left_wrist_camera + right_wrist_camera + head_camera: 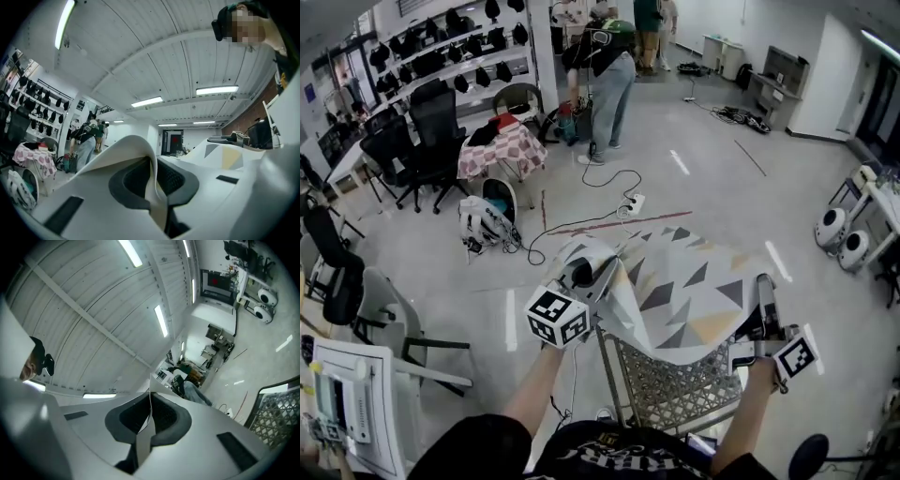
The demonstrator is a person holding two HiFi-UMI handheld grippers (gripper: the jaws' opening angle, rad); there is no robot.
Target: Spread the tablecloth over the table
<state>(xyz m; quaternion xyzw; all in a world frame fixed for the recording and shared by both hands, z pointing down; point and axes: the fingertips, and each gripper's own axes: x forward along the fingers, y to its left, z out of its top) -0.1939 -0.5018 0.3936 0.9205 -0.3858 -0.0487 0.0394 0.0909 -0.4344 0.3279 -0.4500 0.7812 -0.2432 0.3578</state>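
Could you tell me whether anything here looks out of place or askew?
The tablecloth sags in mid-air above the mesh table, pinched by the left hand-held gripper and right hand-held gripper, not lying flat. A power strip and cable trail loose across the floor.

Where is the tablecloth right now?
In the head view, the tablecloth is low in the middle, held up between the left gripper and the right gripper, just above the mesh table.

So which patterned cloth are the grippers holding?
The white tablecloth with grey and tan triangles; the red-checked cloth lies far back, untouched.
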